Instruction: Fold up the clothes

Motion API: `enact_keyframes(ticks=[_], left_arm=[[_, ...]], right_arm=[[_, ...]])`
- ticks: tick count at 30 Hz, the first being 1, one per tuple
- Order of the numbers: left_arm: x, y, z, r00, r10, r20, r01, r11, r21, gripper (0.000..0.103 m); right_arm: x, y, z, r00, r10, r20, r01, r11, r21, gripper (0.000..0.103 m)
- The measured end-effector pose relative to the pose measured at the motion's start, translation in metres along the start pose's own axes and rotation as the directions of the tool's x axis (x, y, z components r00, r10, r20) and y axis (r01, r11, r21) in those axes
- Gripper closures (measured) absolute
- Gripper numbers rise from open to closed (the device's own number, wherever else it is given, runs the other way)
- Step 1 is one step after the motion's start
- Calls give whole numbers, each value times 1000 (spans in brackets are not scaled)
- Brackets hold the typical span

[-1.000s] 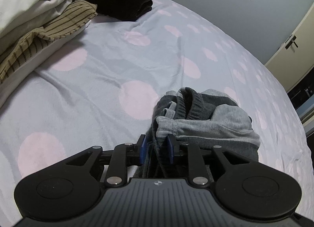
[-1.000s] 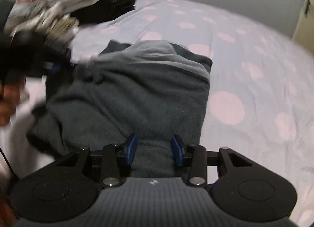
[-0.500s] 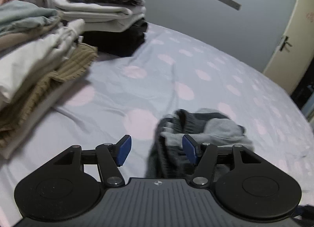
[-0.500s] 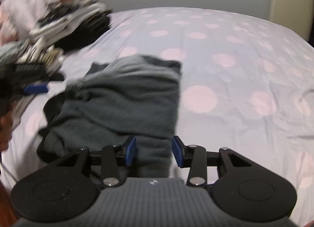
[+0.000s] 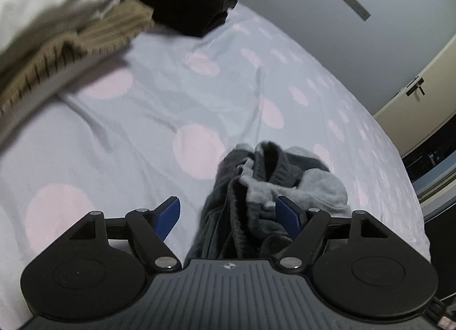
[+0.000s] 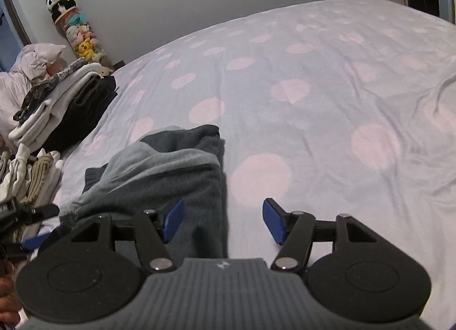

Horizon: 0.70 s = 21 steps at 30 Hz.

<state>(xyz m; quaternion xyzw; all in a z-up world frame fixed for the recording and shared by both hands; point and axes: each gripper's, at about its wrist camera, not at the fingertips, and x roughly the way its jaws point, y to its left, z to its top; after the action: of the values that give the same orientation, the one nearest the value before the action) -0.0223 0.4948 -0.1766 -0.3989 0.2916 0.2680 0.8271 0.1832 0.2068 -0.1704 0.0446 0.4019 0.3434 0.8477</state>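
While the left gripper (image 5: pixel 228 210) stands with its blue pads spread wide and nothing between them, its view shows the grey garment (image 5: pixel 273 187) bunched low and right of centre on the dotted bedspread (image 5: pixel 142 119), a ribbed dark edge and a paler lining turned up toward the lens; stacks of folded clothes (image 5: pixel 71 25) fill the upper left of that frame. From the right-hand view, the right gripper (image 6: pixel 223 221) is likewise released, jaws wide, and the garment lies just left of centre, doubled over into a rough block with one straight edge running down toward the pads (its left side is looser and creased). More folded piles (image 6: pixel 57 102) sit at the left edge, well apart from it. I'd judge this piece folded at least once and let go; whether another fold or a move to the stacks is due, the pictures don't settle.
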Motion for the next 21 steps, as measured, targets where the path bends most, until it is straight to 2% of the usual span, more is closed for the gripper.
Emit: enact_keyframes(ticks=[6,10,21], left_arm=[[18,8,-1,998,13,-58,-14,1000,-23,16],[24,14,0,997,-20,-68,16,998,-62,16],[37,11,5,995,-55,-86,57,998,18,17]], right_arm=[[29,-9,0,998,59,-26,-58,998,33,38],[47,-16,0,994,97,-40,-94,993,67,38],[59,-22,3,986,161,-41,-156,982,104,35]])
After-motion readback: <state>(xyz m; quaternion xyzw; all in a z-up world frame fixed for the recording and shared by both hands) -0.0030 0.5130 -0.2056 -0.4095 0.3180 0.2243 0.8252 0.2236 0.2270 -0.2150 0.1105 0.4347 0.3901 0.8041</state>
